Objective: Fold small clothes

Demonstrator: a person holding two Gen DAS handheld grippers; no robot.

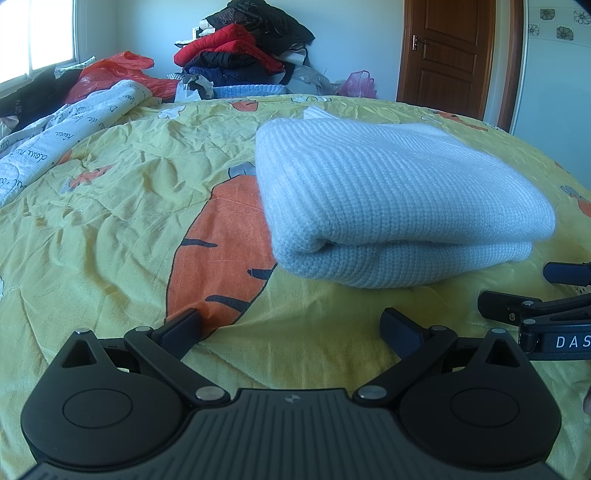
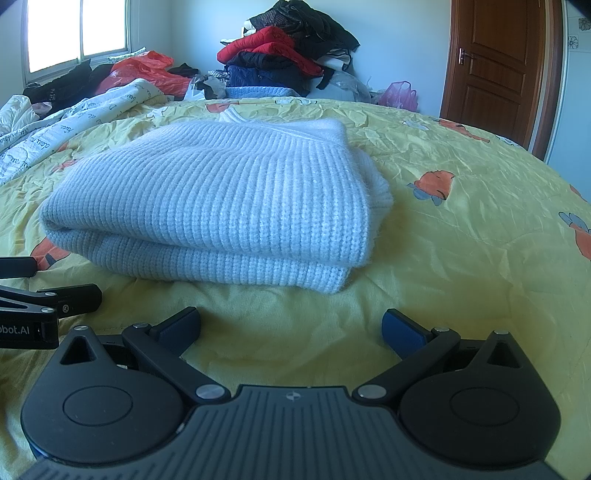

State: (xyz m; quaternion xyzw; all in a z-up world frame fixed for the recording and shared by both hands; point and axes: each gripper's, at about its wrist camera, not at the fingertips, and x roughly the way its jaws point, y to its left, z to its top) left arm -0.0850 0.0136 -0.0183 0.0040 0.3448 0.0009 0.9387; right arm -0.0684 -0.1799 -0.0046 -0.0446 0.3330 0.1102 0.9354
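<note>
A pale blue knitted sweater [image 1: 388, 195] lies folded in a thick bundle on the yellow carrot-print quilt [image 1: 110, 229]; it also shows in the right wrist view [image 2: 221, 206]. My left gripper [image 1: 291, 325] is open and empty, low over the quilt just in front of the sweater's left end. My right gripper [image 2: 291, 325] is open and empty, just in front of the sweater's right end. The right gripper's fingers [image 1: 517, 306] show at the left view's right edge, and the left gripper's fingers [image 2: 70, 295] show at the right view's left edge.
A pile of red, black and navy clothes [image 1: 240, 48] stands at the bed's far side, with red plastic bags [image 1: 110, 74] and a white printed blanket [image 1: 55, 136] at the far left. A brown door [image 1: 447, 55] is at the back right, a window [image 2: 74, 33] at the back left.
</note>
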